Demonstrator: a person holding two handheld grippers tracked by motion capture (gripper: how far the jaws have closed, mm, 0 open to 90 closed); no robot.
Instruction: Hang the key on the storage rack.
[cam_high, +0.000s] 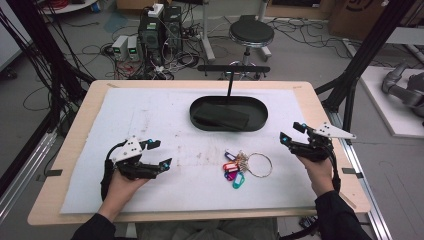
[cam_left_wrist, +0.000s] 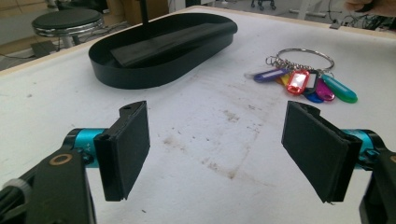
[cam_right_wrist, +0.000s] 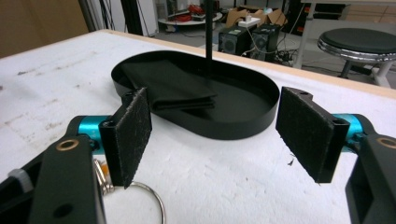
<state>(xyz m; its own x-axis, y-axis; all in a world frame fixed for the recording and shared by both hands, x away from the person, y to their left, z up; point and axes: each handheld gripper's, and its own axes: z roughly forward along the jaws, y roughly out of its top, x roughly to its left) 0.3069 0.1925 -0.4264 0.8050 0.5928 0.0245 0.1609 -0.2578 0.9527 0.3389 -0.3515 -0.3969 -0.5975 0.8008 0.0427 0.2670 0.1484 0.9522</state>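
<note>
White-covered table (cam_high: 150, 115) in a workshop, with a stool (cam_high: 251, 33) and computer boxes (cam_high: 161, 29) on the floor behind. The bunch of keys (cam_high: 245, 166), a metal ring with coloured tags, lies flat on the cover between my two hands, nearer my right gripper (cam_high: 291, 133) than my left gripper (cam_high: 160, 154). Beyond it stands the black oval tray (cam_high: 260, 109), holding a folded black cloth (cam_high: 221, 117). My left jaws are spread wide, grasping nothing, above the bare cover. My right jaws are likewise spread and empty, the ring just beside them.
</note>
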